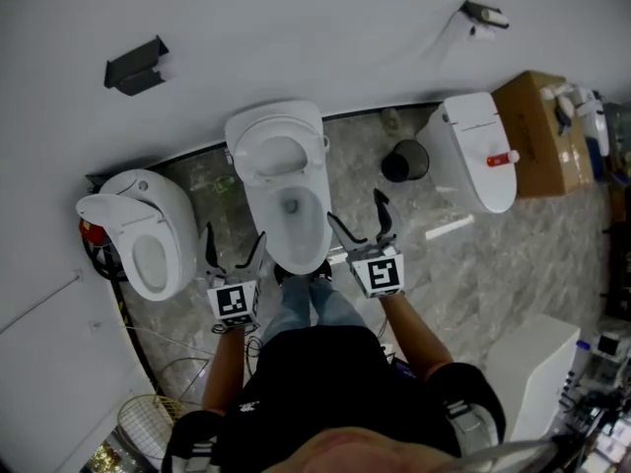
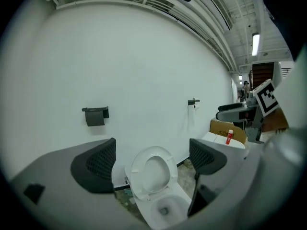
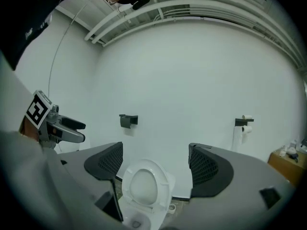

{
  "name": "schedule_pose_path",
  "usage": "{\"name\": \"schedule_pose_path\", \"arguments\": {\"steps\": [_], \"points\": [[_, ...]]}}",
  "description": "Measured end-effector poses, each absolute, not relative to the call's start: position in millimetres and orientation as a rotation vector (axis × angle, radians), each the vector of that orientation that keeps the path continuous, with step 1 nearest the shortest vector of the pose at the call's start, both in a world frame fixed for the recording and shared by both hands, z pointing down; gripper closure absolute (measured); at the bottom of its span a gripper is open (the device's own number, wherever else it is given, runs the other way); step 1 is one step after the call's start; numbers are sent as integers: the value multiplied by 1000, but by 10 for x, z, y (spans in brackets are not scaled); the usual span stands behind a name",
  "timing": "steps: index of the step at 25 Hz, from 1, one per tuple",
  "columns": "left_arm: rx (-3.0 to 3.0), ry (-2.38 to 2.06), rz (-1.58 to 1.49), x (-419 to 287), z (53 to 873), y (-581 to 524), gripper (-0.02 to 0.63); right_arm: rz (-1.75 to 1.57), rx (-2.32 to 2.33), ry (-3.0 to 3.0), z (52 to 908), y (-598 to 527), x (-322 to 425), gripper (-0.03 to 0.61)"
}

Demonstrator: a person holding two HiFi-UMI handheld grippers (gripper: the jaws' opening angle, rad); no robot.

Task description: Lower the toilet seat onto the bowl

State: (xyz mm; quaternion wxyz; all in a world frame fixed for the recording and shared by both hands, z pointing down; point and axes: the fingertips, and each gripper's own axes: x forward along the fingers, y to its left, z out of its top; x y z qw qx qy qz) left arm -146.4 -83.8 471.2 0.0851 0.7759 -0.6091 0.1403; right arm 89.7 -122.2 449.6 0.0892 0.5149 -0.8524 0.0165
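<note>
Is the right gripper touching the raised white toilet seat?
Apart. Head view: the right gripper hangs beside the bowl, clear of the raised white toilet seat; its jaws stand open, empty.

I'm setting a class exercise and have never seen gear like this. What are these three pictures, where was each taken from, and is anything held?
No robot here: a person stands facing a white toilet, with a hand-held two-jaw gripper in each hand. The overhead picture comes from a camera on the person's head and shows the left gripper and right gripper. The other two come from cameras riding on those grippers, looking out between their dark jaws. Both pairs of jaws stand apart and hold nothing. The toilet seat is raised, not yet lowered.
</note>
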Motion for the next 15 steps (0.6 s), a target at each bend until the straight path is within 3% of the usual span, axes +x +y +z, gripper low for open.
{"name": "schedule_pose_path", "arguments": {"steps": [15], "points": [[2417, -1673, 589, -1395, 5505, -1792, 143, 52, 1350, -2482, 5389, -2043, 448, 158]]}}
